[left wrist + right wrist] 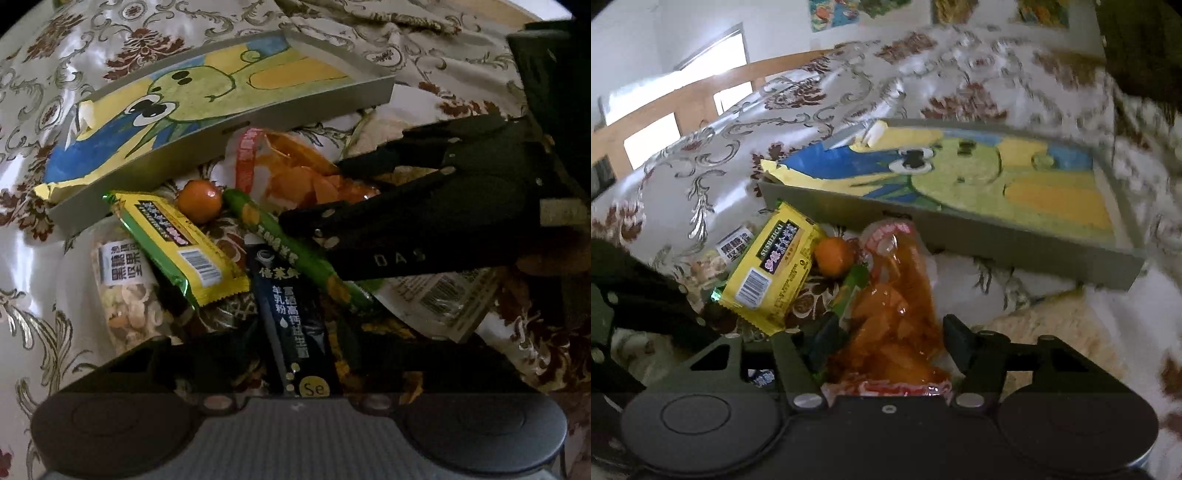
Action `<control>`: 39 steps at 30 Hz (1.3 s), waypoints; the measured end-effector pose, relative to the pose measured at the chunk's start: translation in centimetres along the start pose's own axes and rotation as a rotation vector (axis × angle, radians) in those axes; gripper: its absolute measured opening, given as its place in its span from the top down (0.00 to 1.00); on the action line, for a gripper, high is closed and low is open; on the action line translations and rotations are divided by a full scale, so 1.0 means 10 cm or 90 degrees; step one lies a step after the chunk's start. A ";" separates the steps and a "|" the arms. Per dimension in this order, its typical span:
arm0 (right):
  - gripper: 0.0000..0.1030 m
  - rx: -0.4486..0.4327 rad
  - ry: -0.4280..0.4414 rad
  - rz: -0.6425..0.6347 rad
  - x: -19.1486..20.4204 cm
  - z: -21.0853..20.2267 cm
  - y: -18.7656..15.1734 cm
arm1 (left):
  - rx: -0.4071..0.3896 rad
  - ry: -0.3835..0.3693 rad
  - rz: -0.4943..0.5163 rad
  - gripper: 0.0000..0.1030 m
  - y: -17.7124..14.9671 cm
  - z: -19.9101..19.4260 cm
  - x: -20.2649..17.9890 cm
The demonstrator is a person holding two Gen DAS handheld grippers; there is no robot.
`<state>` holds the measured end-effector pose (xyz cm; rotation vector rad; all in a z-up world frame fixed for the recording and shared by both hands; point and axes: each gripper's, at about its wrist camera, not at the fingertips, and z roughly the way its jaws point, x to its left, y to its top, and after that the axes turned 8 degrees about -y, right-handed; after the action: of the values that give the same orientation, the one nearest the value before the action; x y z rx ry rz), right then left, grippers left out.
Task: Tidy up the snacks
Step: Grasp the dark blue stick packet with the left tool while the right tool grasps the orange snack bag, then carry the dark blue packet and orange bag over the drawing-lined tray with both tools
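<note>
A pile of snacks lies on a flowered cloth in front of a grey tray (295, 110) (960, 229) lined with a frog drawing. My left gripper (299, 354) hangs over the pile with a black stick sachet (295, 325) between its dark fingers; whether the pads touch it is lost in shadow. My right gripper (890, 343) (314, 192) straddles a clear packet of orange pieces (897, 314) (295, 173), pads close beside its edges, the packet not squeezed. Nearby lie a yellow bar (177, 236) (772, 273), a small orange fruit (199, 201) (833, 256) and a green stick (291, 243).
A clear nut packet (125, 295) lies left of the pile and a white packet with a barcode (436, 295) lies right, under the right tool. The glossy flowered cloth (37, 258) spreads all round. A wooden rail (701, 85) and windows stand beyond the table.
</note>
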<state>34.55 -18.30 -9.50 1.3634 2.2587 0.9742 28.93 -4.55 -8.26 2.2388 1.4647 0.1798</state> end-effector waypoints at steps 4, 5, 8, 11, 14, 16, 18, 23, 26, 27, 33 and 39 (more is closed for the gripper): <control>0.42 0.008 0.023 0.063 -0.14 0.03 -0.01 | -0.005 -0.001 -0.004 0.58 -0.01 0.01 0.02; 0.43 0.005 0.023 0.069 -0.13 0.01 -0.01 | -0.006 -0.001 -0.009 0.59 -0.01 0.00 0.03; 0.44 0.002 0.030 0.071 -0.10 -0.03 -0.04 | -0.012 -0.009 -0.040 0.62 -0.02 -0.05 0.07; 0.44 -0.008 0.021 0.058 -0.08 -0.11 -0.04 | -0.013 -0.010 -0.058 0.64 -0.05 -0.10 0.05; 0.45 -0.028 0.012 0.053 -0.12 -0.24 -0.03 | -0.014 -0.009 -0.069 0.64 -0.10 -0.17 0.01; 0.45 -0.041 0.007 0.055 -0.15 -0.33 -0.01 | -0.017 -0.010 -0.074 0.65 -0.15 -0.23 -0.02; 0.45 -0.051 0.004 0.058 -0.18 -0.41 0.01 | -0.023 -0.012 -0.082 0.66 -0.19 -0.31 -0.05; 0.45 -0.077 -0.001 0.059 -0.20 -0.61 0.04 | -0.045 -0.016 -0.111 0.67 -0.29 -0.53 -0.12; 0.45 -0.090 0.002 0.053 -0.16 -0.72 0.06 | -0.051 -0.025 -0.125 0.68 -0.34 -0.64 -0.17; 0.45 -0.092 0.003 0.051 -0.14 -0.75 0.06 | -0.052 -0.027 -0.127 0.68 -0.37 -0.67 -0.20; 0.45 -0.098 0.009 0.040 -0.03 -0.87 0.03 | -0.076 -0.027 -0.134 0.68 -0.46 -0.85 -0.31; 0.45 -0.126 0.010 0.033 0.04 -1.02 0.05 | -0.126 -0.024 -0.143 0.68 -0.45 -1.08 -0.32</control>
<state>28.68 -21.68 -1.84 1.3377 2.0836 1.1943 20.07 -2.69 -0.19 1.8975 1.5907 0.1999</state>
